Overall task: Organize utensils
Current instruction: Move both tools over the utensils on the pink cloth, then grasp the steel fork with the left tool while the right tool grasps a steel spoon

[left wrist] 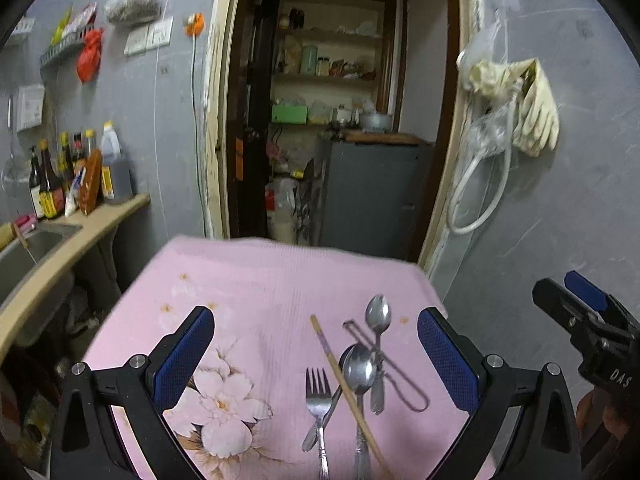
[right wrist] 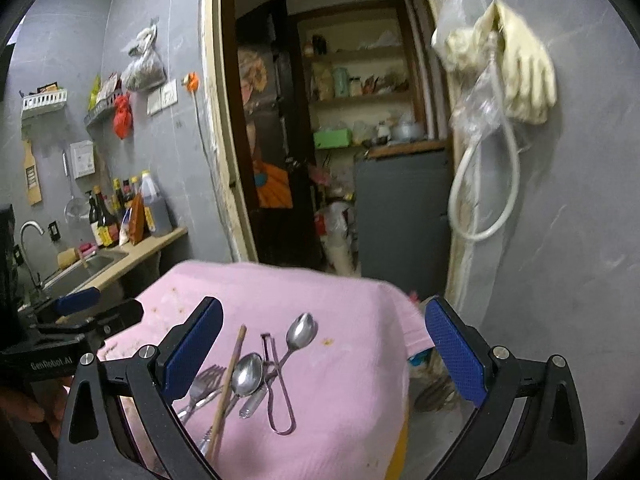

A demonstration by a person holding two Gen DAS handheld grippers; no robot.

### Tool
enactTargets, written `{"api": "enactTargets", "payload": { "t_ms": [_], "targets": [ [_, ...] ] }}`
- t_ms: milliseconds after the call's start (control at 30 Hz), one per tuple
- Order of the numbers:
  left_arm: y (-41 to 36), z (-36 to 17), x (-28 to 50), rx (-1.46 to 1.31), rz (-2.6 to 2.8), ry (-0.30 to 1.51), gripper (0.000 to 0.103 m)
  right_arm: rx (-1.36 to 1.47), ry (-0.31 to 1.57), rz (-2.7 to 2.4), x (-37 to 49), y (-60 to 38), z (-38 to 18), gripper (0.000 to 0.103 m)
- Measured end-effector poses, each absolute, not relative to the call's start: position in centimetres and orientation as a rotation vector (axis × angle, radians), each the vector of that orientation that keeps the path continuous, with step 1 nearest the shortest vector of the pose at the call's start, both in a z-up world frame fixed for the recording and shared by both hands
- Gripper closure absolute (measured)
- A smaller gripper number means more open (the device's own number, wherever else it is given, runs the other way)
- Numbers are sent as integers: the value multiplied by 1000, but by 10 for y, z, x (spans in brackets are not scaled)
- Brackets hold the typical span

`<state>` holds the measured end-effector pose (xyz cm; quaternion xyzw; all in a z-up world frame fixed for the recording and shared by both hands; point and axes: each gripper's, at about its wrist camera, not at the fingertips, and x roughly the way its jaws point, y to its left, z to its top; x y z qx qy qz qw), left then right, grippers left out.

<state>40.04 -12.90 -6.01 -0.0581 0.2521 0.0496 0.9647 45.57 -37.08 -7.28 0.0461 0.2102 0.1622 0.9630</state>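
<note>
- While nothing looks sorted yet, the utensils lie in one crossed heap on the pink cloth (left wrist: pixel 248 280) that covers the table, toward its right edge and nearer the near edge than the far one.
- In that heap, a fork (left wrist: pixel 319 394) lies leftmost with tines toward the far edge; a wooden chopstick (left wrist: pixel 346 388) slants across it and over a spoon handle.
- A large spoon (left wrist: pixel 359 368) sits in the middle, bowl up, overlapping a second bowl just behind it; a smaller spoon (left wrist: pixel 378 312) lies beyond, its bowl toward the far edge.
- A bent wire tool (left wrist: pixel 394 372) lies rightmost, crossing under the smaller spoon's handle; what it is, I cannot tell.
- By my reading, the task is at its start: every piece touches or overlaps another, no holder or tray shows, and all the separating and lining up is left.
- Left gripper (left wrist: pixel 316 354) hangs above the near part of the cloth, tilted down toward the heap, its blue pads wide apart and holding nothing; the heap lies between them in its view.
- Right gripper (right wrist: pixel 324 354) hangs to the right at about the same height, angled leftward onto the same heap, fingers likewise spread wide and empty.
- Neither gripper touches the cloth or any utensil; each shows in the other's view, near the table's side edges.
- Left of the table, a counter with sink (right wrist: pixel 86 266) and bottles (right wrist: pixel 120 212) stands apart.
</note>
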Motion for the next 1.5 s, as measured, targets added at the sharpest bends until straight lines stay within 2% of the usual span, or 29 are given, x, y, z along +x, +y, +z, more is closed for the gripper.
{"api": "enactTargets", "payload": {
  "t_ms": [100, 167, 200, 333, 433, 500, 633, 800, 900, 1100, 1300, 1367, 1433, 1500],
  "targets": [
    [-125, -85, 412, -131, 100, 555, 6, 95, 462, 379, 475, -363, -97, 4],
    [-124, -102, 420, -140, 98, 601, 17, 96, 487, 414, 485, -358, -111, 5],
    [-123, -112, 425, -150, 93, 627, 20, 98, 501, 433, 489, -356, -118, 6],
    [-117, -140, 439, -205, 63, 712, 37, 104, 574, 506, 511, -345, -144, 19],
    [-113, -154, 447, -246, 39, 754, 47, 113, 632, 553, 525, -338, -162, 25],
    [-114, -162, 451, -263, 26, 777, 51, 119, 663, 569, 533, -335, -172, 28],
    [-114, -175, 455, -277, 9, 810, 61, 122, 742, 603, 551, -327, -191, 40],
    [-112, -179, 457, -319, -16, 832, 68, 90, 796, 624, 567, -318, -203, 46],
    [-111, -182, 461, -354, -47, 865, 77, 76, 826, 645, 579, -313, -208, 53],
    [-108, -181, 463, -386, -48, 878, 79, 74, 873, 685, 607, -306, -217, 60],
    [-94, -181, 465, -466, -17, 858, 80, 60, 896, 724, 625, -296, -218, 74],
    [-91, -183, 466, -486, -8, 857, 80, 60, 903, 724, 628, -294, -219, 86],
    [-91, -183, 467, -499, -2, 856, 80, 69, 907, 723, 629, -295, -220, 91],
    [-92, -183, 468, -496, 7, 852, 80, 87, 908, 726, 629, -298, -220, 94]
  ]
}}
